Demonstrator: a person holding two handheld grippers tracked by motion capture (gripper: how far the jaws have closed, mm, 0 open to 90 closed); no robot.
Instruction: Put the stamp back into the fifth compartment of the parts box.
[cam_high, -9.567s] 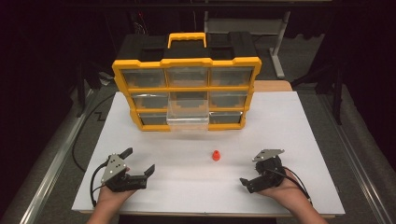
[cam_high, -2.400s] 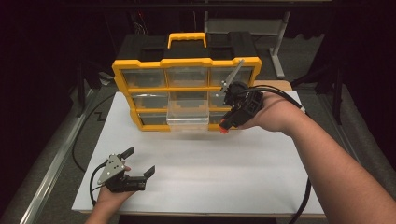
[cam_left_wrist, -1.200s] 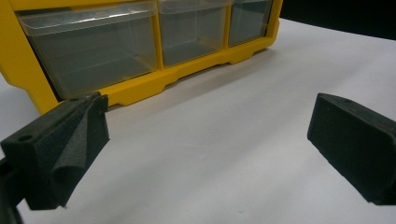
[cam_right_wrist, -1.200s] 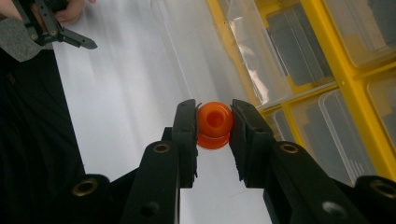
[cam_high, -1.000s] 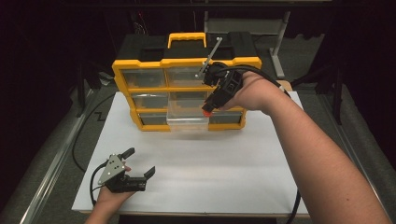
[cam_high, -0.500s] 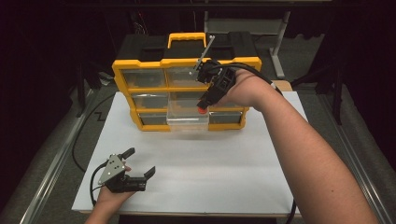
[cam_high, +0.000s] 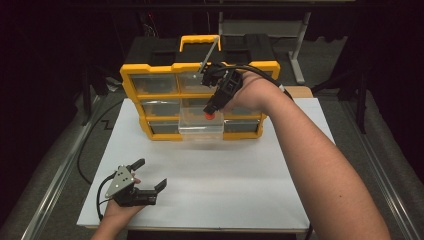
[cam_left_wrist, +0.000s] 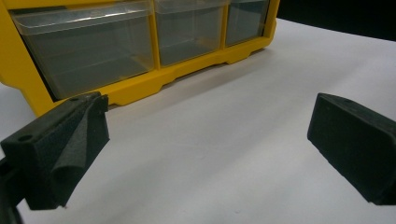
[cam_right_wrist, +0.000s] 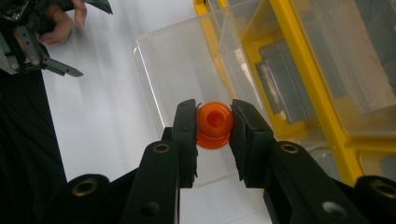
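A yellow drawer organizer (cam_high: 150, 95) (cam_left_wrist: 140, 91) stands at the back of the white table, its bottom-middle clear drawer (cam_high: 200, 131) (cam_right_wrist: 163, 70) pulled out. My right gripper (cam_high: 210, 111) (cam_right_wrist: 214, 123) hangs over that drawer, pointing down, shut on a small orange ring-shaped piece (cam_high: 209, 116) (cam_right_wrist: 215, 123); the piece sits between both pads above the drawer's inside. My left gripper (cam_high: 149, 176) (cam_left_wrist: 205, 154) rests near the table's front left corner, jaws wide open with nothing between them, facing the organizer's lower row.
The white board (cam_high: 240, 190) (cam_left_wrist: 224, 140) lies bare between the organizer and the left hand. A black case (cam_high: 250, 45) stands behind the organizer. Dark floor and metal rails (cam_high: 50, 185) flank the table.
My right gripper has carried the orange piece leftward along the organizer's front to above the pulled-out drawer. The left gripper has stayed put.
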